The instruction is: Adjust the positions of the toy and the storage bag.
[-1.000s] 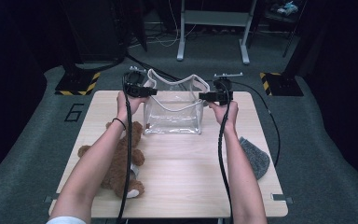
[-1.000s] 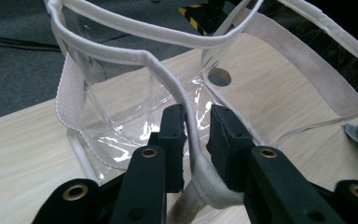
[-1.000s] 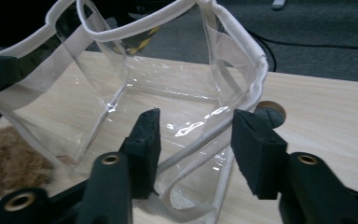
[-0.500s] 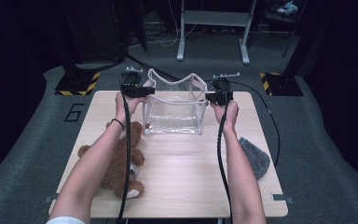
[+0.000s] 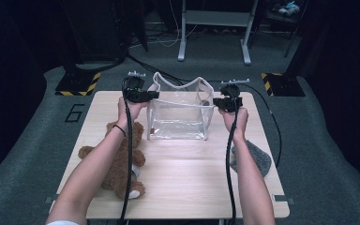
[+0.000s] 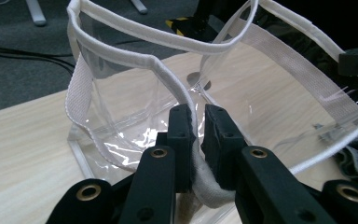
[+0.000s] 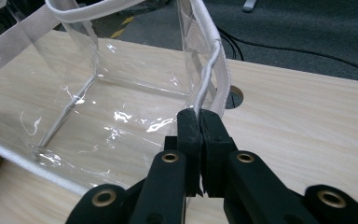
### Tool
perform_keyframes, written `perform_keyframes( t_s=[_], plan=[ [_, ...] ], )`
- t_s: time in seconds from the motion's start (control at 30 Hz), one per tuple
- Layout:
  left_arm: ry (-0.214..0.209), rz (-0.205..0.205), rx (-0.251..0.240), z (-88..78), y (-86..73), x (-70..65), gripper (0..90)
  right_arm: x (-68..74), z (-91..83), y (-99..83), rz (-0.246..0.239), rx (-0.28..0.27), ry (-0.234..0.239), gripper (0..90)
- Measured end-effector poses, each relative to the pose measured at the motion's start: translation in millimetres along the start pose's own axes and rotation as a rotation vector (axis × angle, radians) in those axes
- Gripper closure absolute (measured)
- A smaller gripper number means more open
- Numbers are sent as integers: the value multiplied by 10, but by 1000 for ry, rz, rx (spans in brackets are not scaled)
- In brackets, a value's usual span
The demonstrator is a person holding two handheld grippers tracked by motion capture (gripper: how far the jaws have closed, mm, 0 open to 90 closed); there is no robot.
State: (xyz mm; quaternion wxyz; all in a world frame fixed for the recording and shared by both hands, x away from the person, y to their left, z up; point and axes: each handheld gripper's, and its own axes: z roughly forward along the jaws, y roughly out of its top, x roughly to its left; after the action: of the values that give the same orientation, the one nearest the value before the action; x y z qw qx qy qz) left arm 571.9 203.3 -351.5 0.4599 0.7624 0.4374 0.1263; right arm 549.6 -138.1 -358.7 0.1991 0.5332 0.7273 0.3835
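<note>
a "6" on the grey floor mat [image 5: 42, 126]

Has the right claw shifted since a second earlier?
Yes. The right claw sits farther toward the table's right edge, pulling the clear bag wider.

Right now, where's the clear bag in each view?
High view: clear bag at the table's far centre, between both grippers.
Left gripper view: upper middle and right, white rim pinched in the jaws.
Right gripper view: upper left, rim edge clamped.
Shared landmark: the bag's white trim.
</note>
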Motion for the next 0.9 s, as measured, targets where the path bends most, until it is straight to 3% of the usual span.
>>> perform_keyframes(
  t_s=[0.23,0.27,0.3,0.37,0.4,0.5,0.53,0.6,0.67,0.73,0.77,0.83,0.9],
  plan=[
    [5,10,19,-56,-56,-124,751,18,-120,-100,-22,-7,8,882],
    [7,13,27,-60,-53,-118,631,22,-134,-107,-36,-3,10,862],
    [12,5,27,-67,-36,-95,568,15,-132,-100,-38,-6,11,834],
    [7,-6,13,-85,-11,-64,521,14,-137,-90,-28,-3,15,789],
    [17,-11,1,-99,18,-42,424,-6,-137,-40,-38,-16,16,686],
    [17,-45,-8,-97,121,18,352,-30,-113,23,-28,-15,40,619],
    [28,-60,-3,-71,153,41,343,-24,-61,85,-21,-12,16,576],
    [41,-69,21,-7,208,99,339,-35,-36,107,-20,-1,22,563],
    [45,-93,47,73,240,130,339,-31,69,184,6,16,-17,554],
    [30,-103,78,152,250,145,338,-43,98,198,12,24,-14,557],
    [23,-107,94,181,251,149,337,-59,163,223,38,32,-33,570],
    [19,-93,117,242,254,139,351,-61,193,227,43,36,-30,592],
    [29,-78,135,259,252,132,419,-52,199,226,41,46,-35,619]
  ],
)
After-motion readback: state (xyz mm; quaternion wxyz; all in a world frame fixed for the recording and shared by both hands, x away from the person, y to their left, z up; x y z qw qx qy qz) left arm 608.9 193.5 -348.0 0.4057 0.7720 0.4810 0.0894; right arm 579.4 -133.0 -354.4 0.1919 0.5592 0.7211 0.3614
